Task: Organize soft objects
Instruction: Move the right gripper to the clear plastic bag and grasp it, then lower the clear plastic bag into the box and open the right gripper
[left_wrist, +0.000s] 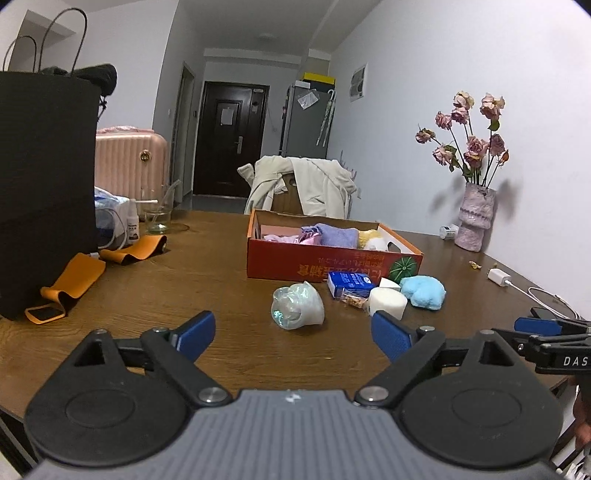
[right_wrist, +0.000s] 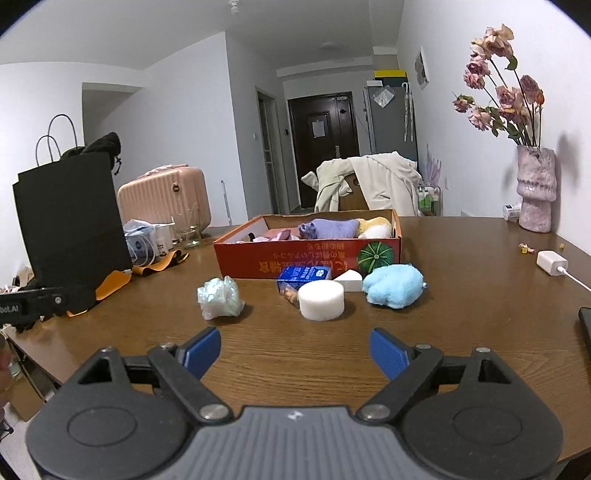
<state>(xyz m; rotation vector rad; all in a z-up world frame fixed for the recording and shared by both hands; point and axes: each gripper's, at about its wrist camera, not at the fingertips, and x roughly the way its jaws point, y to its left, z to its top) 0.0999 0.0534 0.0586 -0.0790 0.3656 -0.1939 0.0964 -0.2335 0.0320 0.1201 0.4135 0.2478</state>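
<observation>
Both grippers, left gripper (left_wrist: 293, 334) and right gripper (right_wrist: 294, 350), hover with fingers apart and empty above the desk (right_wrist: 461, 295). Ahead, beside the red box (right_wrist: 306, 254), lies a blue plush (right_wrist: 393, 286): likely light, squashy; pinch its middle.

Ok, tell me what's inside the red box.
Inside the red box: a purple towel, a yellow and white soft thing beside it, and pink cloth to the left. The front wall hides the box floor and anything lower.
</observation>
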